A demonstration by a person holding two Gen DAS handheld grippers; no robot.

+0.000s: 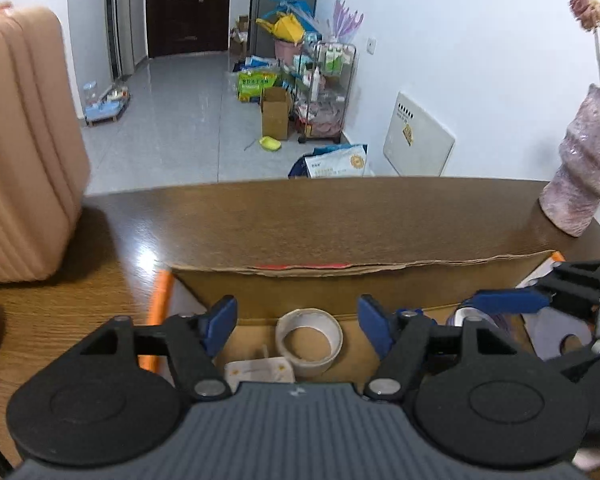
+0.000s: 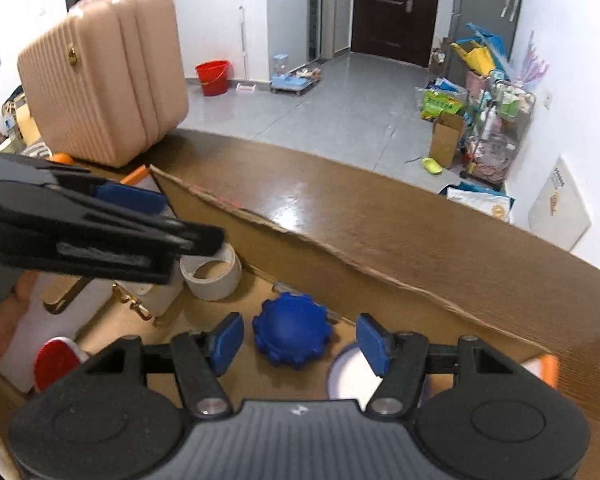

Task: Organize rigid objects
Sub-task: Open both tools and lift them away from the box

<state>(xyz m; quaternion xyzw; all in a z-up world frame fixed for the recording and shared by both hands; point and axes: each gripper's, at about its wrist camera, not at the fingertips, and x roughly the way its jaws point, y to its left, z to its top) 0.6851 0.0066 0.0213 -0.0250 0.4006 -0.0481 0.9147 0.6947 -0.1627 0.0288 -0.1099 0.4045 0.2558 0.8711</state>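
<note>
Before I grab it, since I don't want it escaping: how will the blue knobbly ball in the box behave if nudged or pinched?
The blue ball is rounded, so a nudge would probably roll it across the cardboard box floor, though its bumps may slow that. Those ridges should give the right gripper some purchase. It looks like rubbery moulded plastic, so likely light and not fragile.

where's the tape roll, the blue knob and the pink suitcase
tape roll (image 1: 309,339): left wrist view, front wall of the ring
blue knob (image 2: 291,327): right wrist view, domed top
pink suitcase (image 2: 100,80): right wrist view, ribbed side
</note>
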